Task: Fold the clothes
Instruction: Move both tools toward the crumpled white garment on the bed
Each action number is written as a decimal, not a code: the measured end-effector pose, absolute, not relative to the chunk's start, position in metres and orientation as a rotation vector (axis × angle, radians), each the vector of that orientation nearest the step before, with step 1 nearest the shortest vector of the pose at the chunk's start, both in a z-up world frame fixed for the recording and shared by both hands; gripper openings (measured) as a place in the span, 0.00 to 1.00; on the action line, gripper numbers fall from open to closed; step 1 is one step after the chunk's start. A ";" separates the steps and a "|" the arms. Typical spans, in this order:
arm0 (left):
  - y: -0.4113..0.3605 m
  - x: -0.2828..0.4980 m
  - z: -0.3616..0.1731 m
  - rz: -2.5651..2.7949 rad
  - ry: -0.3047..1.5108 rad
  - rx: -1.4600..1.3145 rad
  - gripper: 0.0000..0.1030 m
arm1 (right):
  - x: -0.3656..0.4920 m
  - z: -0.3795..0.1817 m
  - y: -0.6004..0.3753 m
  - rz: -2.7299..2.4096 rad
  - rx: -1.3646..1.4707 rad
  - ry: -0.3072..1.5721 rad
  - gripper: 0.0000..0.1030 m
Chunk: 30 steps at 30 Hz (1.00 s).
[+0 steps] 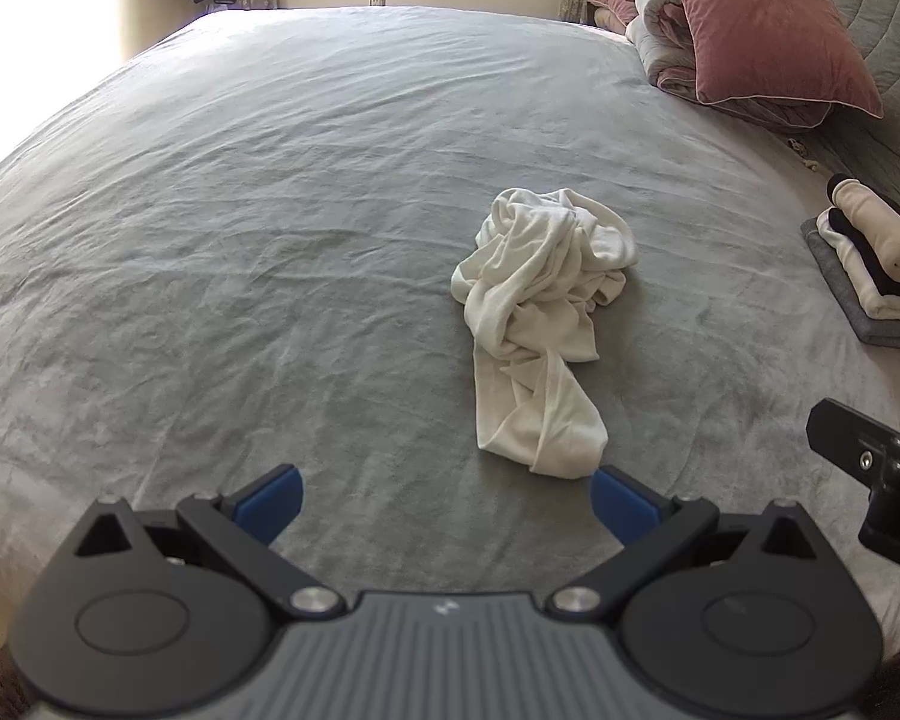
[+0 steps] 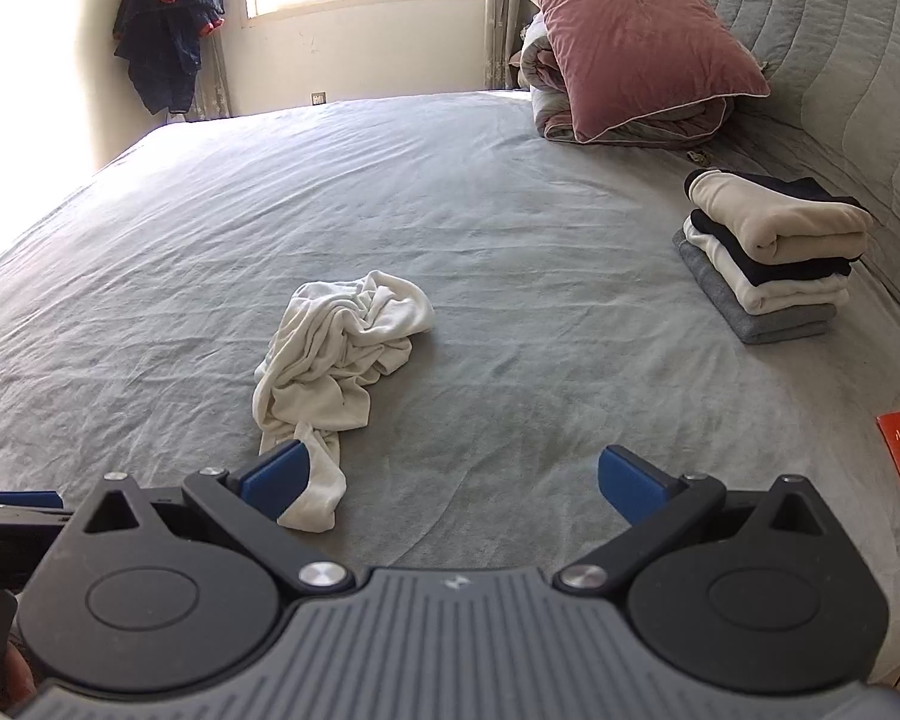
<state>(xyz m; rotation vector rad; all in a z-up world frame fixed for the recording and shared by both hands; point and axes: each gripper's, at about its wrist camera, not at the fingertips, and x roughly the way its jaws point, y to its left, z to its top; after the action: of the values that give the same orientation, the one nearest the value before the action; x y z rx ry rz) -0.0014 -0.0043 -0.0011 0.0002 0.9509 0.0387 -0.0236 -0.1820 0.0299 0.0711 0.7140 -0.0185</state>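
Left gripper (image 1: 447, 501): jaws spread as wide as they go, blue pads bare, nothing between them, hovering above the bed and tilted down at it. Right gripper (image 2: 450, 483): likewise released and empty, with its left pad overlapping the garment's near end in the right wrist view; whether touching or only in front, impossible to tell.

Just ahead of both: a crumpled white garment (image 1: 540, 324), bunched and twisted, thicker at the far end, thinning toward a narrow tail pointing back at the grippers. Long axis running away from the claws, slightly slanted. Seen from the left wrist, lying ahead and to the right, tail close to the right-hand pad; seen from the right wrist, ahead and to the left. So lying between the two grippers, near end within easy reach of either, the right one looking marginally closer. Probably a matter of pinching the tail and drawing the cloth out flat before any fold.

Underneath, a grey bedspread (image 2: 570, 276), soft and lightly rippled. Off to the right, well apart from the garment, a neat stack of folded clothes (image 2: 768, 258). Beyond, a pink pillow (image 2: 636, 36) leaning on a rolled quilt by the padded headboard. At the far wall, a sunlit window and a dark jacket (image 2: 168, 24) hanging.
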 end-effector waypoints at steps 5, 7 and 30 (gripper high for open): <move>-0.004 0.002 0.007 0.021 0.961 -0.025 1.00 | -0.022 0.033 -0.187 -0.009 0.082 0.718 1.00; -0.004 0.005 0.010 0.016 0.953 -0.040 1.00 | -0.026 0.037 -0.185 -0.017 0.061 0.700 1.00; -0.011 -0.011 0.022 0.046 0.878 0.037 1.00 | -0.032 0.040 -0.185 -0.006 0.067 0.687 1.00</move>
<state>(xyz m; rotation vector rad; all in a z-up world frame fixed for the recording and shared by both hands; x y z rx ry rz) -0.0109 -0.0108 0.0215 0.0367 0.8780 0.0458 -0.0320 -0.1848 0.0398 0.0669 0.6871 -0.0065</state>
